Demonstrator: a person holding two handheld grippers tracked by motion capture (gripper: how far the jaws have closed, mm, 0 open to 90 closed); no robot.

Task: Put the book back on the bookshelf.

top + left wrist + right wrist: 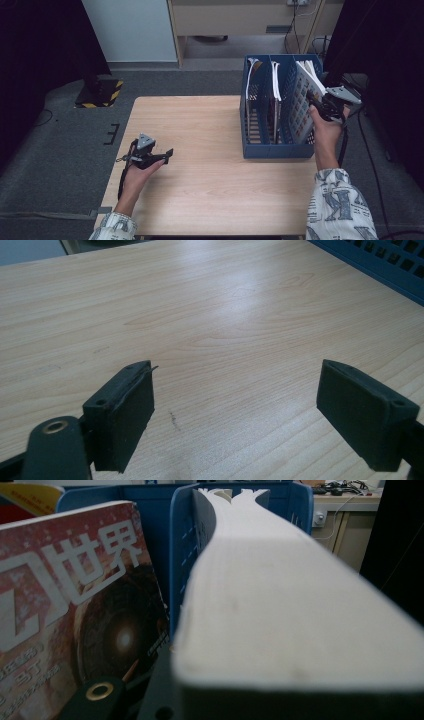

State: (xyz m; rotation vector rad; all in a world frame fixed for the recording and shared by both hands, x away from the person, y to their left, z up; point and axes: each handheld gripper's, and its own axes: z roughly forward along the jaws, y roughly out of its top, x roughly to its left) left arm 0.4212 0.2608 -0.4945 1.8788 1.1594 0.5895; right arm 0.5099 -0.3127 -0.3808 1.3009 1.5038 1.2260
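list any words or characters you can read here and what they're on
"世界": large white characters on the red magazine cover, beside the book in the right gripper.
Small print low on that cover: too blurred to read.
Sleeve pattern: letter-like shapes, not readable.

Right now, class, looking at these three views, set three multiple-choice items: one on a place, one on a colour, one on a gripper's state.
1. Where on the table does the file rack stand?
A. its right side
B. its left edge
C. its middle

2. What colour is the rack?
A. red
B. blue
C. green

3. How do the left gripper's jaws stand?
A. shut on a book
B. shut on nothing
C. open over bare wood

Answers:
1 A, the high view shows it by the right gripper.
2 B, its walls are blue.
3 C, the left gripper view shows wood grain between the pads.
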